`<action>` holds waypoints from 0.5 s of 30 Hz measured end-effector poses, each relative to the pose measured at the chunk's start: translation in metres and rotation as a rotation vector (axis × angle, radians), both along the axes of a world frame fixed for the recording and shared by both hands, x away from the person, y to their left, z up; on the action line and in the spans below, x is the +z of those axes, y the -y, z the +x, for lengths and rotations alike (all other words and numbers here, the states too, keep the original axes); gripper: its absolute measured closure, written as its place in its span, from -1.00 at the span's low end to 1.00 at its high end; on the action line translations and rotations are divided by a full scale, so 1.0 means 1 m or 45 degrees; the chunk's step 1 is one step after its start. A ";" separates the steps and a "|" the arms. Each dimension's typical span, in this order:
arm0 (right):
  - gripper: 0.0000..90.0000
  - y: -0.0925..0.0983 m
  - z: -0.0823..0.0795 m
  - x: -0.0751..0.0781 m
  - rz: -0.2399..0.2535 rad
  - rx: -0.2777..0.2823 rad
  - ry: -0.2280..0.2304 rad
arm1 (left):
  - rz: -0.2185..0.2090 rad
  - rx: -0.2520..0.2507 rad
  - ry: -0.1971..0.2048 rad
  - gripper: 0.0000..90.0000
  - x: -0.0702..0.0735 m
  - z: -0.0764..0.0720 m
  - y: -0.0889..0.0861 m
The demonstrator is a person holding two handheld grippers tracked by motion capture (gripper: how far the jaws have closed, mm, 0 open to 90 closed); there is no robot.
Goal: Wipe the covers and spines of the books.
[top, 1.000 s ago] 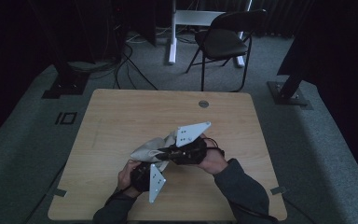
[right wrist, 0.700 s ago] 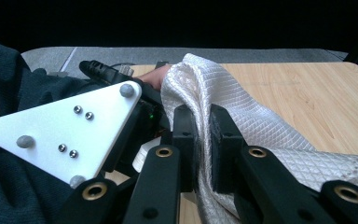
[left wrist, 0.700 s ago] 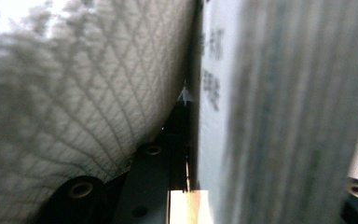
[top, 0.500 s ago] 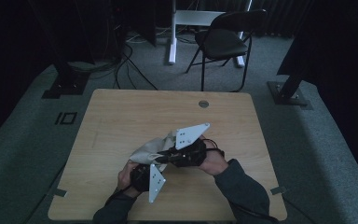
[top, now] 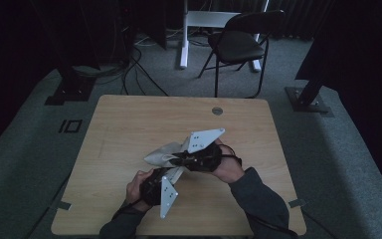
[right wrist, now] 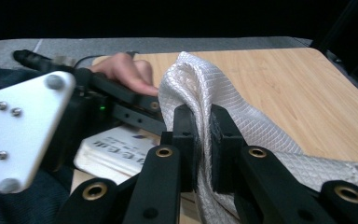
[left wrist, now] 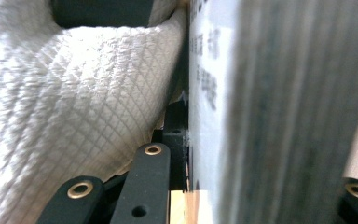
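Item: right gripper (right wrist: pixel 204 140), black two-jaw tool, jaws clamped on a raised fold of the white diamond-quilted cloth (right wrist: pixel 242 121); judged to be lifting the fabric so it can be drawn over or off what lies beneath. Item: left gripper (top: pixel 158 186), black, grey three-cornered plate on top, jaws closed; in the left gripper view the cloth (left wrist: pixel 74 116) bulges at one side and the edge of a flat white printed booklet or packet (left wrist: pixel 209 93) stands against the jaws, apparently pinched to steady it, though the hold itself is too close and blurred to confirm. Location: cloth on the near middle of the pale wooden table (top: pixel 129 124), between both hands. Change from the earlier pictures: none; grippers, cloth and hands are placed as before.
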State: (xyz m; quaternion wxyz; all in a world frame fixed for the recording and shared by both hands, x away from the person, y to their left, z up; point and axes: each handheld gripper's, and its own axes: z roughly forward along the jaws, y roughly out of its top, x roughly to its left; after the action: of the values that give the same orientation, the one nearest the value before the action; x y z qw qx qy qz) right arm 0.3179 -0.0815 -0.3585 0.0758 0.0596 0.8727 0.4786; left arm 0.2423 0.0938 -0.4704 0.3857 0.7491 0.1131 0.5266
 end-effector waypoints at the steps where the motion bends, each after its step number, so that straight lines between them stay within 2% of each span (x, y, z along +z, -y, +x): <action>1: 0.84 0.001 0.001 0.000 -0.002 -0.011 0.000 | 0.004 0.001 0.003 0.72 0.000 0.000 0.000; 15: 0.84 0.012 0.017 0.010 0.043 -0.119 0.024 | 0.032 -0.005 0.021 0.72 -0.001 -0.003 0.004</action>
State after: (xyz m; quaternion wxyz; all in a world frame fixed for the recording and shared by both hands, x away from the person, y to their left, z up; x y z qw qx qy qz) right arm 0.3348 -0.0934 -0.3480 0.1053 0.0969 0.8601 0.4896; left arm 0.2398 0.0902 -0.4716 0.3781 0.7498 0.1020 0.5334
